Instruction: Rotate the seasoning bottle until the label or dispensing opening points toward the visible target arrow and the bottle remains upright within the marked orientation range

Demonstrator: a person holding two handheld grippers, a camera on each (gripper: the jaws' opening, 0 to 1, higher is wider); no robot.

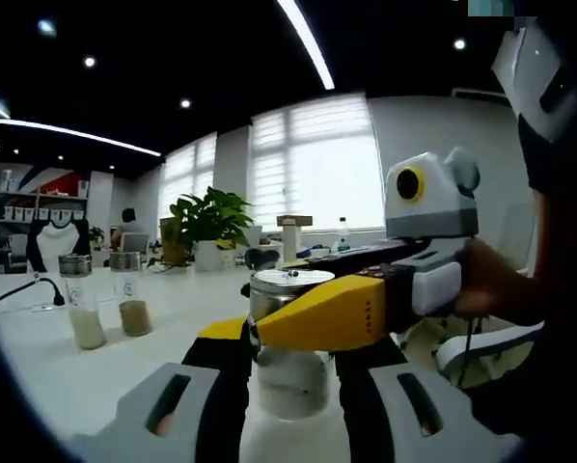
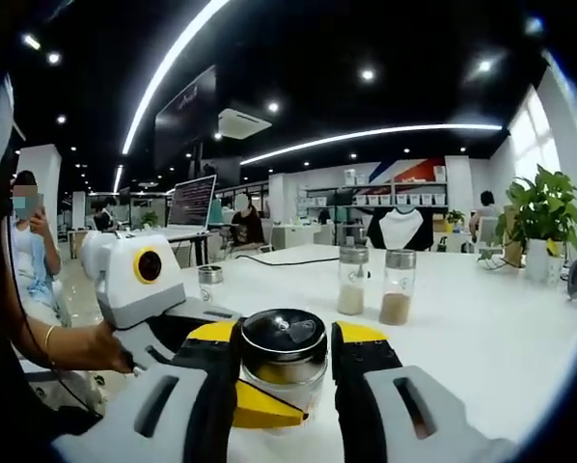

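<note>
A: Looking along the left gripper [image 1: 290, 378] at the seasoning bottle [image 1: 290, 371]?

B: Yes. Standing upright on the white table [image 1: 67, 381], well apart from the potted plant [image 1: 211, 220] and on the camera side of it.

A: And the state of that gripper?

B: Closed onto the glass body, one black jaw pressed to each side. Pale contents low in the glass, a round metal lid [image 1: 287, 281] on top.

A: Anything else on the bottle?

B: Gripped a second time by the right gripper [image 1: 308, 316], reaching in from the side away from the plant. Yellow jaws clamped just under the lid, a person's hand [image 1: 489, 289] behind on the handle.

A: Same story from the right gripper view?

B: Same. Own jaws tight against the lid's two sides, looking down onto the shiny cap. Yellow of the other gripper beside and beneath the glass, with a hand [image 2: 86, 349] on it, far from the plant.

A: Label or opening direction?

B: Cannot tell. No reading the label through the jaws.

A: Other things near the plant?

B: Two small jars [image 1: 105, 301] with metal lids, off to the plant's left and nearer than it, apart from each other, one with white filling and one with brownish. Both well apart from the gripped bottle.
</note>
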